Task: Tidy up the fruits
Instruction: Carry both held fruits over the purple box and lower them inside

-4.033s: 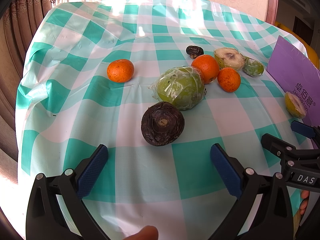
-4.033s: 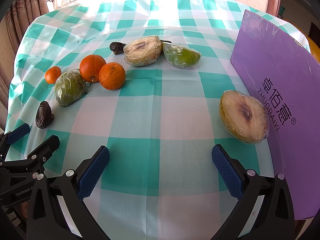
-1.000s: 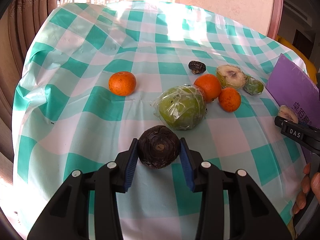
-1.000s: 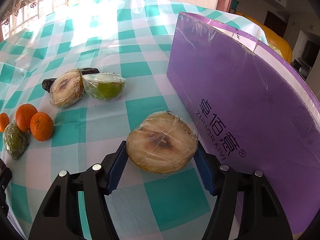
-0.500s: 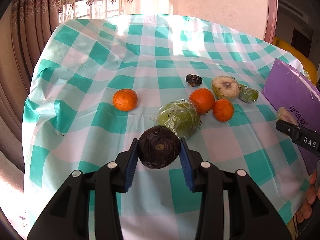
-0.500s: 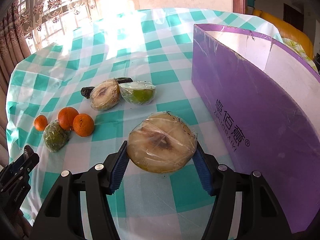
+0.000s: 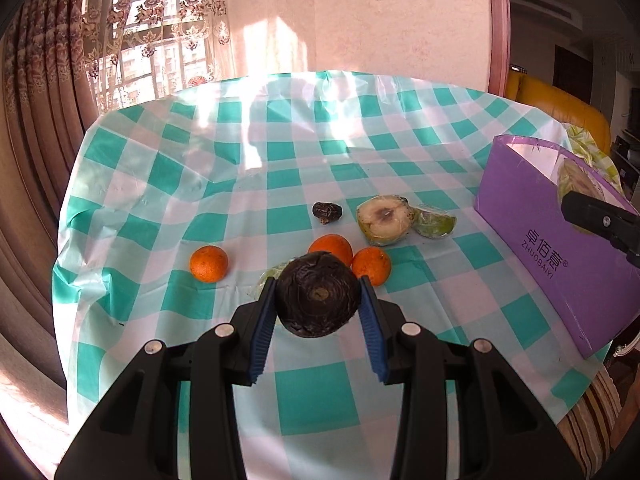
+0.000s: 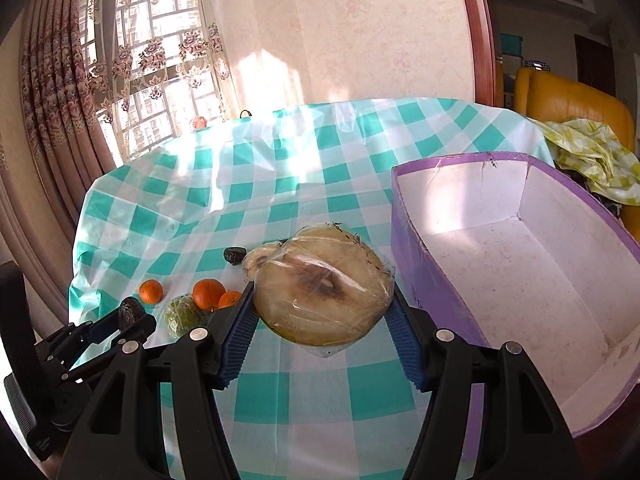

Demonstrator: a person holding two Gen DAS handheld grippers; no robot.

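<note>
My left gripper (image 7: pixel 318 312) is shut on a dark brown wrinkled round fruit (image 7: pixel 318 300) and holds it well above the table. My right gripper (image 8: pixel 322 320) is shut on a plastic-wrapped cut fruit half (image 8: pixel 324 284), held high beside the open purple box (image 8: pixel 404 252), left of its near wall. The box's white inside looks empty. The left gripper with its dark fruit also shows in the right wrist view (image 8: pixel 130 312). Three oranges (image 7: pixel 209 264) (image 7: pixel 330 249) (image 7: pixel 371 266) lie on the cloth.
On the teal-and-white checked tablecloth (image 7: pixel 180 184) lie a wrapped green fruit (image 8: pixel 182 314), a wrapped cut half (image 7: pixel 383 220), a wrapped green piece (image 7: pixel 434 222) and a small dark dried fruit (image 7: pixel 327 212). A yellow sofa (image 8: pixel 568 96) stands behind the box; curtains hang at left.
Both grippers have risen higher with their fruits. The right gripper now looks over the box's rim into its inside.
</note>
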